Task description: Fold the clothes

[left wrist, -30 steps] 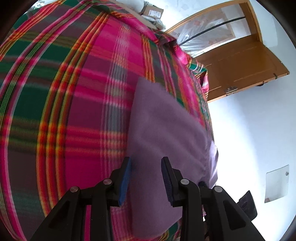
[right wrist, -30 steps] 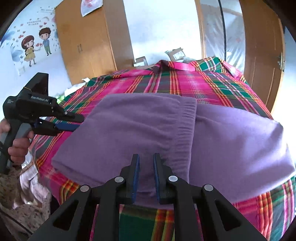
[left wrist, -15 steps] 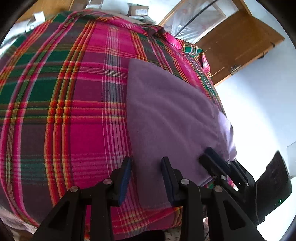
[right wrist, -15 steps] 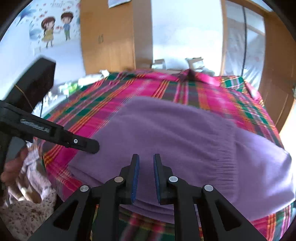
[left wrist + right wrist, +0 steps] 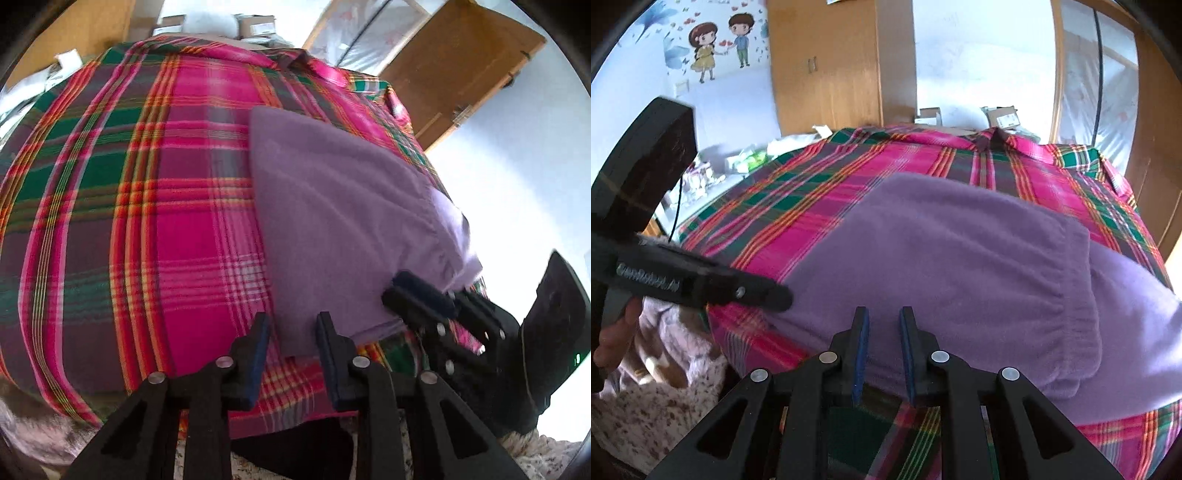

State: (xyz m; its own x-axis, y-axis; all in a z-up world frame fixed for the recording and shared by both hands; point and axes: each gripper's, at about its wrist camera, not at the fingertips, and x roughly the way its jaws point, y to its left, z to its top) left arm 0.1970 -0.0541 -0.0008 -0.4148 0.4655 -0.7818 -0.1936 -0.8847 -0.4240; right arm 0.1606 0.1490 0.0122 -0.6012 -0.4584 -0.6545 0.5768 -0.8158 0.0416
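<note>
Both of our hand-held grippers have dropped to the near edge of the purple pants [image 5: 960, 266] on the plaid bed [image 5: 147, 221]. Left hand-held gripper [image 5: 291, 334] and right hand-held gripper [image 5: 884, 328] hang open, holding nothing. Grabbing one layer could spoil the fold. Pants lie sideways, waistband right.

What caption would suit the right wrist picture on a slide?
Two open handheld grippers, right gripper and left gripper, at the near edge of a folded purple garment on a plaid bedspread.
</note>
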